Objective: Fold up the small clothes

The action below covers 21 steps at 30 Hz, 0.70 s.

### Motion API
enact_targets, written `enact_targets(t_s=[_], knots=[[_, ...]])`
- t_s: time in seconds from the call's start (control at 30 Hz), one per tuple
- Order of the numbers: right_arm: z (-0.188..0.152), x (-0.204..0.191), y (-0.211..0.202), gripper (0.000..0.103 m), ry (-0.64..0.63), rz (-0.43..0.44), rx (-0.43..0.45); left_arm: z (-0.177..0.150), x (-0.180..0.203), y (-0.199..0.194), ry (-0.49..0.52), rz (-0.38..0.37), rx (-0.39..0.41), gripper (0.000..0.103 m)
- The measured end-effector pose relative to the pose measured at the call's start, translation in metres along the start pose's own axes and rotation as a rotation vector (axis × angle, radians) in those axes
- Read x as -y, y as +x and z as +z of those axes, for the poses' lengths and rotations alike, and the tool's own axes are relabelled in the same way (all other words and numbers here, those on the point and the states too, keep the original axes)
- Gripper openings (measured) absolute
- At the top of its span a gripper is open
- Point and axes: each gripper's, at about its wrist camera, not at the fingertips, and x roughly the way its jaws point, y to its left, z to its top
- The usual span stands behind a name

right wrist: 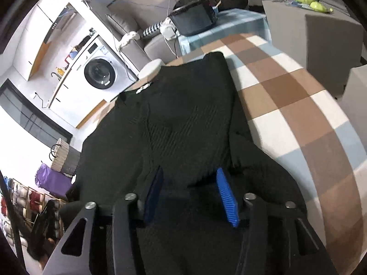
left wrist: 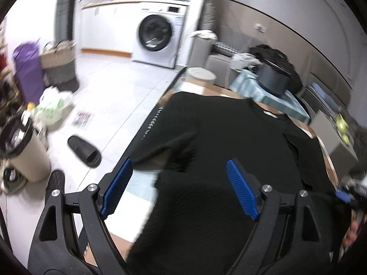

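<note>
A black knit sweater (left wrist: 229, 133) lies spread on a table covered with a brown, white and blue checked cloth (right wrist: 298, 105). My left gripper (left wrist: 180, 167) is open above the sweater's near left part, its blue pads wide apart and holding nothing. In the right wrist view the sweater (right wrist: 183, 114) has one side folded over its middle. My right gripper (right wrist: 189, 176) is open just above the near edge of that folded part. The right gripper also shows at the right edge of the left wrist view (left wrist: 344, 194).
A dark round pot (left wrist: 273, 78) stands on a blue checked cloth at the table's far end. A washing machine (left wrist: 158, 39), baskets, a bin (left wrist: 23, 151) and a black slipper (left wrist: 84, 151) are on the tiled floor to the left. Grey boxes (right wrist: 330, 36) stand to the right.
</note>
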Motion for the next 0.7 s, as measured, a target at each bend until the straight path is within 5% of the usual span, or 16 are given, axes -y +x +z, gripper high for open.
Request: enact_targets(t_s=[0.23,0.4,0.7], knots=[[-0.017,-0.001,-0.029,0.055,0.014,0.05,0.028,0.011,-0.071,0.029,-0.21,0.067,-0.099,0.082],[-0.024,0.006,-0.034,0.058,0.038,0.052,0.019,-0.002,-0.121,0.056,-0.462,-0.057,-0.209,0.075],[-0.024,0.003,-0.025,0.058,0.046,0.035,-0.005,-0.032,-0.155,0.108,-0.645,-0.185,-0.33,0.074]])
